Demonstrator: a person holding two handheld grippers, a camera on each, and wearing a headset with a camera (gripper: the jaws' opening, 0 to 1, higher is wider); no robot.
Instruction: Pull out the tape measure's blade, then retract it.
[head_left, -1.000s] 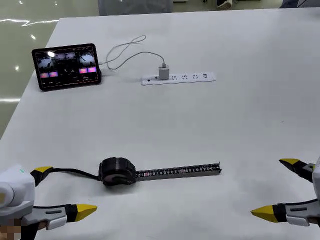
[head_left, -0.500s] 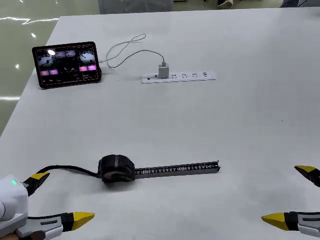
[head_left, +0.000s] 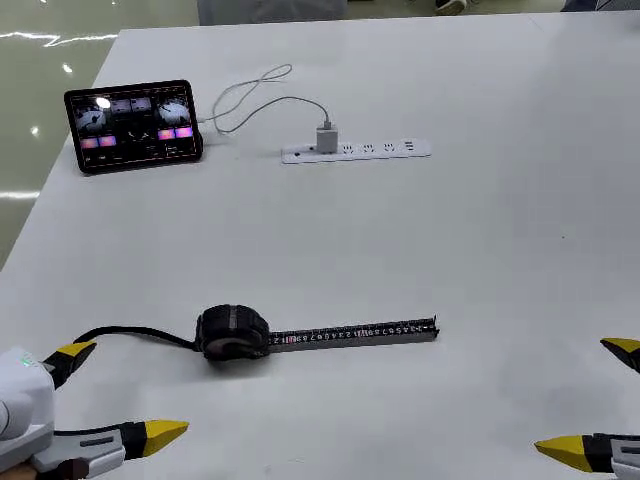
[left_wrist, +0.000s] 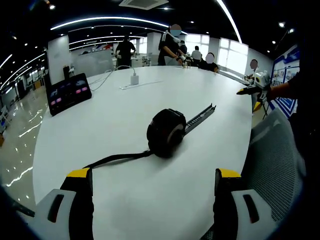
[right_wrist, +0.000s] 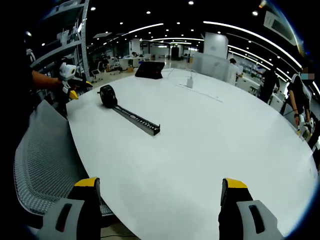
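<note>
Backing away toward the person, left gripper (head_left: 128, 391) and right gripper (head_left: 588, 396) hang spread, empty; blade (head_left: 360, 333) lies out, so retracting needs tape measure (head_left: 232, 333) gripped.

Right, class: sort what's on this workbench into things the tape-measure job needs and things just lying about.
For the job: tape measure, its pulled-out blade, left gripper, right gripper.

Lying about: tablet, power strip, charger, white cable.
</note>
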